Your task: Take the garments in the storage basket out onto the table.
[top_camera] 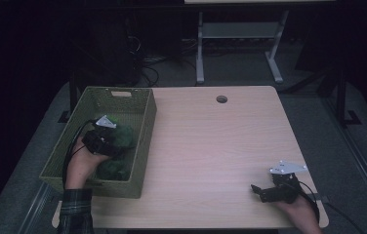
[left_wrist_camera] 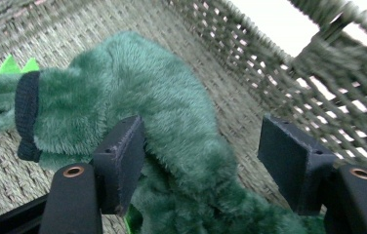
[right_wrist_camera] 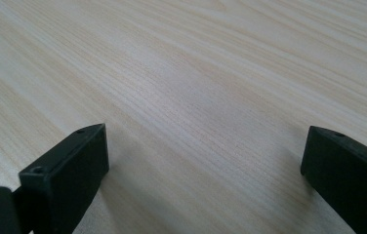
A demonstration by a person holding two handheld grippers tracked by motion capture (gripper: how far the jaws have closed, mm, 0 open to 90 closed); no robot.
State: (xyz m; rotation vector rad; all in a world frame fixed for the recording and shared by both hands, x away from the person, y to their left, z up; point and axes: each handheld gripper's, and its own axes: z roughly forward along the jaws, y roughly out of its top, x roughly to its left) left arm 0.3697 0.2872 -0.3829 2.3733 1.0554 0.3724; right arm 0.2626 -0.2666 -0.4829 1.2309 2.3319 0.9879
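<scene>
1. Nearest me, the right gripper (top_camera: 264, 191) rests low on the bare wooden table (top_camera: 211, 146) near its front right corner, jaws spread wide with nothing between them. It looks parked there, out of the way while the other hand works.
2. Further in, on the left, the left gripper (top_camera: 104, 139) reaches down into the green woven basket (top_camera: 145, 141), the sleeved forearm angled forward over its near wall.
3. Its jaws stand wide around the green plush toy (left_wrist_camera: 172, 122) lying on the basket floor; one pad touches the fur, the other stands clear, so nothing is gripped yet.
4. The toy lies close to the basket's wall, probably why the gripper comes in from above.
</scene>
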